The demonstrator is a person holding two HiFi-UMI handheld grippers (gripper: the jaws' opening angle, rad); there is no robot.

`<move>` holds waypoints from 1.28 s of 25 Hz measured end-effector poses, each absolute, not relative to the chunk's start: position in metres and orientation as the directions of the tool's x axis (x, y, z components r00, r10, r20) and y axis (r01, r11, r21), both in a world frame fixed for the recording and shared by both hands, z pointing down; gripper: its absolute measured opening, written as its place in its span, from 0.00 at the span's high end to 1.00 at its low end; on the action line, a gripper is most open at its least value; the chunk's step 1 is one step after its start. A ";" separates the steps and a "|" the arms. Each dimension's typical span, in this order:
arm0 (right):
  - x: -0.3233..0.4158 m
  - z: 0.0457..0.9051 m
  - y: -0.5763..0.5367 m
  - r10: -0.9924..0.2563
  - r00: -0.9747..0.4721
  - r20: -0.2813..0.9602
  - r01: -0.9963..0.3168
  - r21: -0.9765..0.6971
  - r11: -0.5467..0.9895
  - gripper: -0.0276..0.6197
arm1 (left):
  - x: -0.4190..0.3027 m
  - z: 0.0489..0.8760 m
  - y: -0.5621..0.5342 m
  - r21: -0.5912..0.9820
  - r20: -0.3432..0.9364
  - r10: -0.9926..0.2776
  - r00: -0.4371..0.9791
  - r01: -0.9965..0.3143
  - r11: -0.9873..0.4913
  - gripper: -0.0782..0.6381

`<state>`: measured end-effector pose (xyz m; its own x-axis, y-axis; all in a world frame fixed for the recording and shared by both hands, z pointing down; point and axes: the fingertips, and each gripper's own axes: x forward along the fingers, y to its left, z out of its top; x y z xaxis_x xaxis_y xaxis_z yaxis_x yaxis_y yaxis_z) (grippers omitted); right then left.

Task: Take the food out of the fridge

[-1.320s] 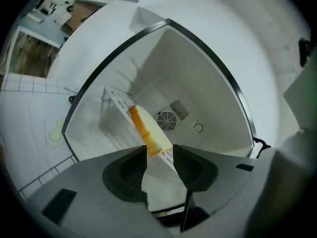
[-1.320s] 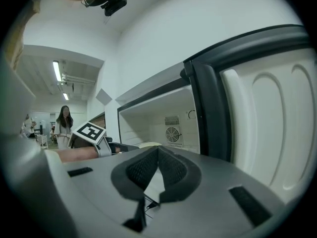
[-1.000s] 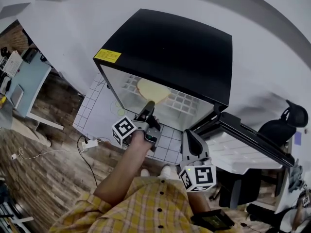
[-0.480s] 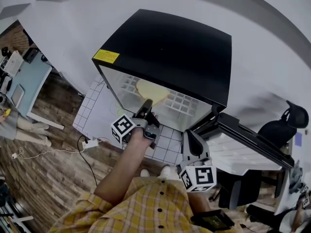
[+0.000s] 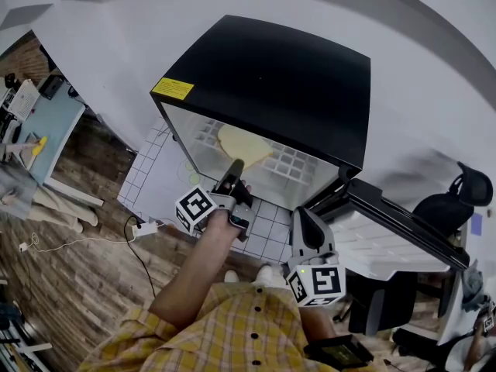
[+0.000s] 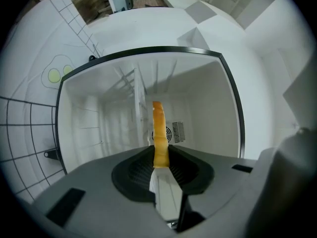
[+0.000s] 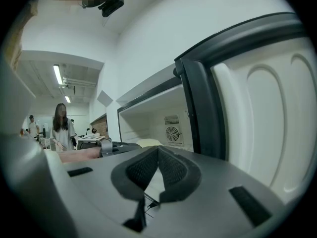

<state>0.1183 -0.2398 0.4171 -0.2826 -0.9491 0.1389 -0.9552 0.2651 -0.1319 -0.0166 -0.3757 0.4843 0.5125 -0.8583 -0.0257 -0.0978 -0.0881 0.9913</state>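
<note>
Yellow food (image 5: pixel 243 146) | head view: disc | left fingers (image 6: pixel 133 172) closing on it (edgewise)

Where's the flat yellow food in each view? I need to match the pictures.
Head view: the flat yellow food lies inside the open fridge, just beyond the left gripper.
Left gripper view: the food is at centre, edge-on, between the jaws, which have just been closing on it.
Right gripper view: a pale sliver low, left of centre, inside the fridge.
Shared landmark: the fridge's dark front frame.
</note>
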 end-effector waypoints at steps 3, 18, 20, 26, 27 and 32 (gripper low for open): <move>0.117 0.416 -0.239 -0.949 -0.285 0.136 -0.955 -0.131 0.268 0.95 | -0.016 0.471 -0.366 0.952 -0.022 -0.843 0.538 -0.247 -0.182 0.77; 0.102 0.409 -0.240 -0.944 -0.307 0.120 -0.949 -0.115 0.293 0.95 | 0.008 0.403 -0.274 0.017 0.047 -0.872 0.488 -0.873 -0.488 0.77; 0.101 0.408 -0.238 -0.945 -0.307 0.113 -0.949 -0.116 0.294 0.95 | 0.009 0.403 -0.266 0.006 0.039 -0.877 0.479 -0.878 -0.479 0.77; 0.098 0.407 -0.234 -0.942 -0.317 0.109 -0.946 -0.112 0.305 0.95 | 0.004 0.405 -0.257 0.016 0.043 -0.890 0.454 -0.891 -0.454 0.77; 0.098 0.407 -0.234 -0.943 -0.316 0.106 -0.946 -0.111 0.305 0.95 | 0.003 0.404 -0.256 0.016 0.040 -0.891 0.452 -0.892 -0.452 0.77; 0.095 0.406 -0.231 -0.942 -0.319 0.101 -0.946 -0.096 0.310 0.95 | 0.002 0.400 -0.248 0.040 0.036 -0.896 0.442 -0.897 -0.440 0.77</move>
